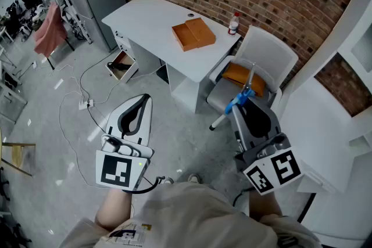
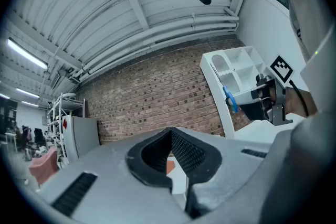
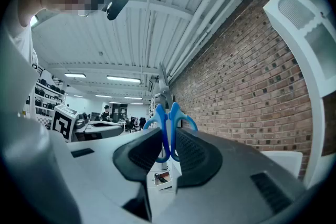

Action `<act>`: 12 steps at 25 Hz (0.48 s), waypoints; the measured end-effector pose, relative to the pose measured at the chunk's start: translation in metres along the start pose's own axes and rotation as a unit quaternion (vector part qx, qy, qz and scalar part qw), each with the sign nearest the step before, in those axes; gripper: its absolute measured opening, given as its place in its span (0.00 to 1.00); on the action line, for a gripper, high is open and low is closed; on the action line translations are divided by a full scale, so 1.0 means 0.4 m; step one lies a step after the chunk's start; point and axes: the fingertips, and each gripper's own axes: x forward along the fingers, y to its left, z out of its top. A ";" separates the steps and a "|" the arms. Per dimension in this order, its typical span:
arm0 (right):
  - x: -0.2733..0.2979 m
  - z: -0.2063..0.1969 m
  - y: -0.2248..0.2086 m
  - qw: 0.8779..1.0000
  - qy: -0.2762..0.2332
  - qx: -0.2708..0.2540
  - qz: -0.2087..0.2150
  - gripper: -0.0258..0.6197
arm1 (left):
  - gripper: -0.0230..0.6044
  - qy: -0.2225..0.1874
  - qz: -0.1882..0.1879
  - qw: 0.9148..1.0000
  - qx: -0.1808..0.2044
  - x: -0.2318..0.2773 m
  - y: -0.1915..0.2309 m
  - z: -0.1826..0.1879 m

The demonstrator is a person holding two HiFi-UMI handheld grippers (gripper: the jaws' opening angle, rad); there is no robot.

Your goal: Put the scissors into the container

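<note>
R gripper [image 1: 239, 108] pinches the scissors [image 1: 246, 92] by the blue loops, blades poking past the tips. I hold them in the air, well apart from the tabletop [image 1: 145, 20]. L gripper [image 1: 144, 98]: tips pressed together, empty. Orange box [image 1: 193, 33] sits on the tabletop, bottle [image 1: 233, 24] near it. Chair [image 1: 264, 55] w/ a cushion [image 1: 244, 75] stands btw scissors and tabletop. Cables [image 1: 75, 107] and a drawer [image 1: 122, 65] lie on the floor.

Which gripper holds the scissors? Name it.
The right gripper: the blue-handled scissors are clamped between its jaws by the handles. The left gripper has nothing between its jaws.
</note>
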 end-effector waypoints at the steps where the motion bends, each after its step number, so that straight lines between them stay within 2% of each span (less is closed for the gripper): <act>1: -0.002 -0.004 -0.006 1.000 0.000 0.002 0.001 0.17 | 0.05 0.000 -0.001 1.000 0.001 0.005 -0.005 0.000; 12: -0.031 -0.024 -0.079 1.000 0.009 0.008 0.011 0.17 | 0.05 0.006 0.000 1.000 0.008 0.050 -0.077 -0.003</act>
